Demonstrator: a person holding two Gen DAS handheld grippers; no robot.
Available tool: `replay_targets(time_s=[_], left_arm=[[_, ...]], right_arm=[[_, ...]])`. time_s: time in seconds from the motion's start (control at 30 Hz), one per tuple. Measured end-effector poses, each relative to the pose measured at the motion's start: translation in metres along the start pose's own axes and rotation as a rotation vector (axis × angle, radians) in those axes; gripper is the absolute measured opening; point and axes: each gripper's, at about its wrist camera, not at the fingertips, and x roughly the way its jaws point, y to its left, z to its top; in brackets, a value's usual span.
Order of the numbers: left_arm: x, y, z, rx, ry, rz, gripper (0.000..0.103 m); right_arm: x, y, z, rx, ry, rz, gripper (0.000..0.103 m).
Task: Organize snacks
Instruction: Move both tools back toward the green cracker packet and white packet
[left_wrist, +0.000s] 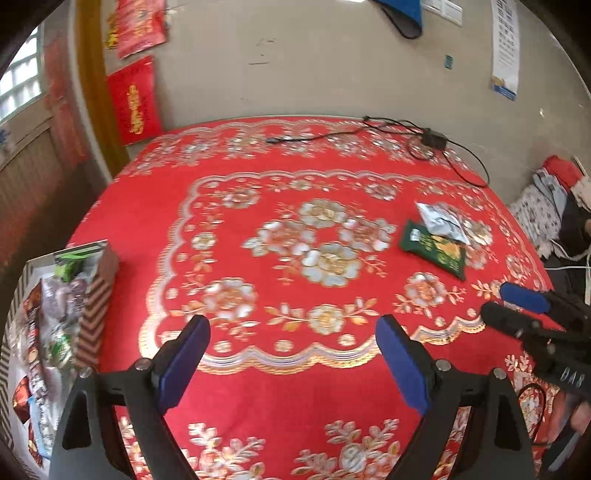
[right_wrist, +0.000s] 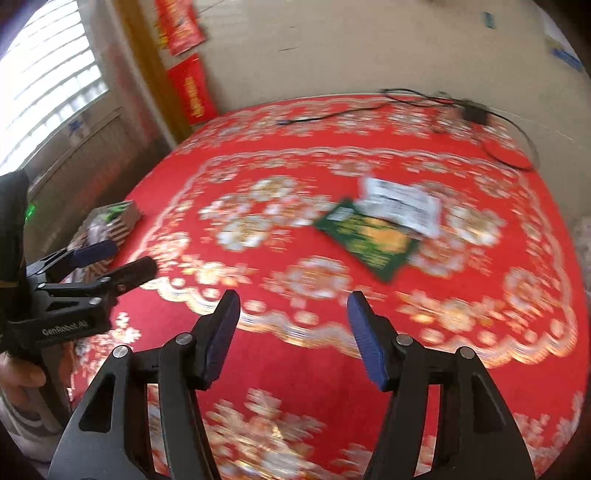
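A dark green snack packet (left_wrist: 434, 249) lies flat on the red flowered tablecloth (left_wrist: 147, 221), right of the middle. A silver packet (left_wrist: 441, 221) overlaps its far edge. At the table's left edge a striped cardboard box (left_wrist: 98, 295) holds several snack packets. My left gripper (left_wrist: 293, 325) hovers over the cloth's near middle, open with nothing between its blue pads. My right gripper (right_wrist: 293, 299) is open and bare too, short of the green packet (right_wrist: 369, 240) and silver packet (right_wrist: 402, 205). Each view shows the other gripper, the right gripper (left_wrist: 495, 300) and the left gripper (right_wrist: 135, 255), near the box (right_wrist: 122, 221).
A black cable with an adapter (left_wrist: 432, 138) runs along the table's far edge by the wall. Folded cloth and clothes (left_wrist: 546, 199) are piled beyond the right edge. Red paper banners (left_wrist: 135, 99) hang on the wall. A person's hand (right_wrist: 18, 373) holds the left gripper's handle.
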Motion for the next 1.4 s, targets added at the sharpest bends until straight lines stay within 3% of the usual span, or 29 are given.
replay_targets(time_s=[0.17,0.3,0.5,0.77,0.97,1.17,1.27,1.4], left_arm=[[0.007,-0.019,0.006,0.029,0.015,-0.017,0.092],[0.015,-0.031,0.015,0.025,0.043,-0.047,0.092],[0.025,-0.046,0.018,0.053,0.069,-0.042,0.092],[0.036,-0.03,0.018,-0.001,0.097,-0.024,0.092],[0.044,-0.021,0.018,-0.021,0.114,-0.009,0.092],[0.049,-0.021,0.021,-0.035,0.118,-0.016,0.092],[0.051,-0.026,0.027,-0.033,0.117,-0.033,0.092],[0.054,-0.045,0.039,-0.018,0.118,-0.089,0.092]], right_arm=[[-0.016,-0.048,-0.002,0.077,-0.019,-0.077,0.061],[-0.016,-0.062,0.012,0.043,-0.034,-0.09,0.061],[0.013,-0.06,0.032,-0.099,0.044,-0.163,0.061],[0.054,-0.084,0.062,-0.117,0.084,-0.265,0.061],[0.074,-0.07,0.067,-0.163,0.119,-0.263,0.061],[0.071,-0.031,0.046,-0.234,0.18,-0.099,0.061],[0.061,-0.028,0.044,-0.246,0.158,-0.112,0.061],[0.041,-0.053,0.053,-0.176,0.096,-0.128,0.061]])
